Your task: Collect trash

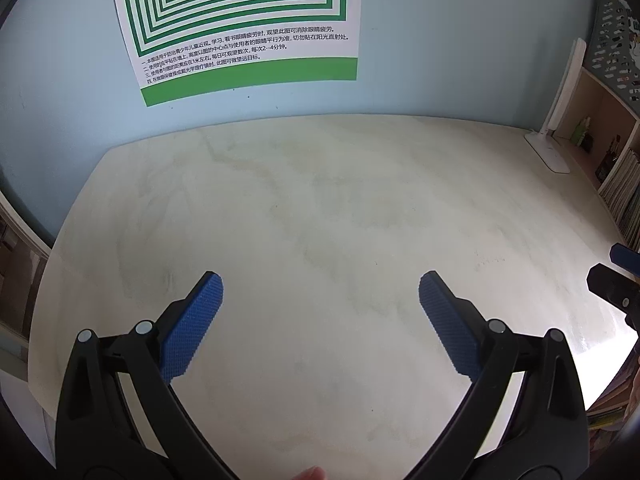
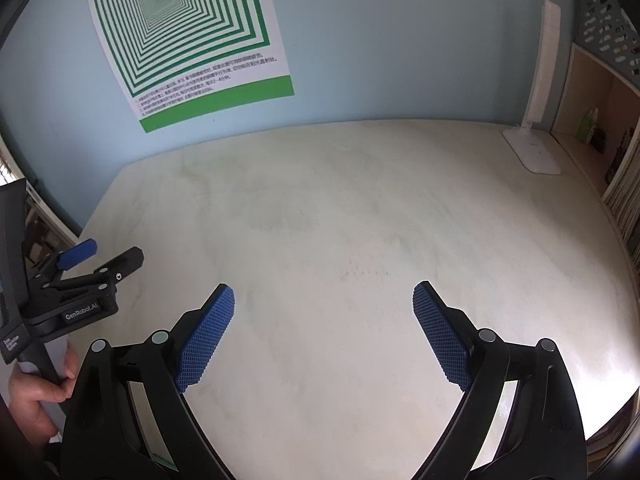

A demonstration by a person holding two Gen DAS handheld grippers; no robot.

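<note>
No trash shows in either view. My left gripper (image 1: 320, 286) is open and empty, with its blue pads wide apart above the pale desk top (image 1: 320, 200). My right gripper (image 2: 323, 294) is open and empty too, above the same desk (image 2: 340, 208). The left gripper also shows in the right wrist view (image 2: 104, 258) at the left edge, held by a hand. The right gripper's tip shows at the right edge of the left wrist view (image 1: 618, 276).
A white desk lamp (image 1: 554, 136) stands at the back right, also in the right wrist view (image 2: 536, 120). A bookshelf (image 1: 616, 152) lines the right side. A green-striped poster (image 1: 248, 28) hangs on the blue wall behind the desk.
</note>
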